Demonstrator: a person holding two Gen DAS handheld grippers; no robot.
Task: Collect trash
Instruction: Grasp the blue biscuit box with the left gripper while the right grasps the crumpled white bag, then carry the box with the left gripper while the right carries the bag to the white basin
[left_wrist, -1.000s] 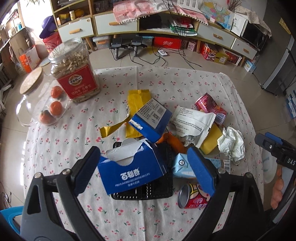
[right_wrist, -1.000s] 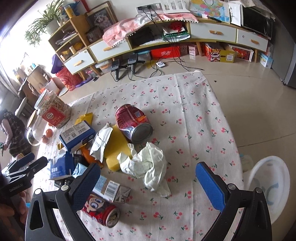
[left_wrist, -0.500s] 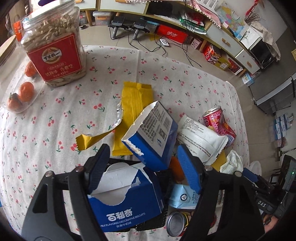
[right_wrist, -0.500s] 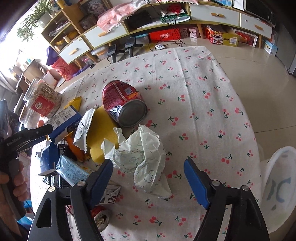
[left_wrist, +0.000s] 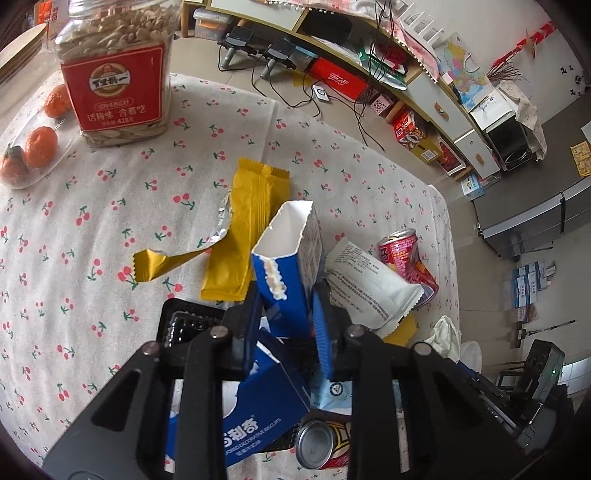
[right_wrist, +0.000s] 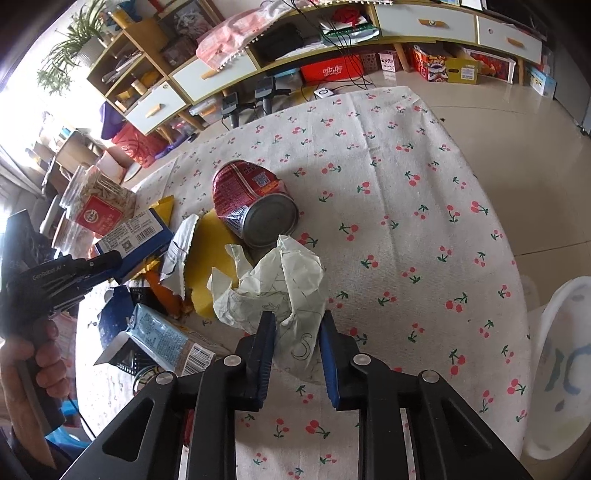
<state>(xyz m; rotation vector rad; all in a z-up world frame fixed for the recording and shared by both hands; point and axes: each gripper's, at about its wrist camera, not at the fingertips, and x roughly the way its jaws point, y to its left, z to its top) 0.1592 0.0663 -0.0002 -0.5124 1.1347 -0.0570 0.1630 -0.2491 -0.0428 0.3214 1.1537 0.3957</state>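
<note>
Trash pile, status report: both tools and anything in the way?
Left tool shut on blue box. Right tool shut on crumpled paper. Crushed red can lies just beyond the paper; white bin right of table.

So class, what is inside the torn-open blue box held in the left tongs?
The blue box, gripped by the left tongs, shows bare white inner walls near its torn mouth. Deeper down is hidden, so any contents cannot be seen.

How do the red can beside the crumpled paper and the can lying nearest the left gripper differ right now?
The red can by the crumpled paper is dented and lies in the open; the cartoon-printed can looks undented and is half hidden under the left gripper. The red can's plain base shows in the right wrist view; which end the cartoon-printed can shows is unclear. Both lie on their sides, ungripped.
</note>
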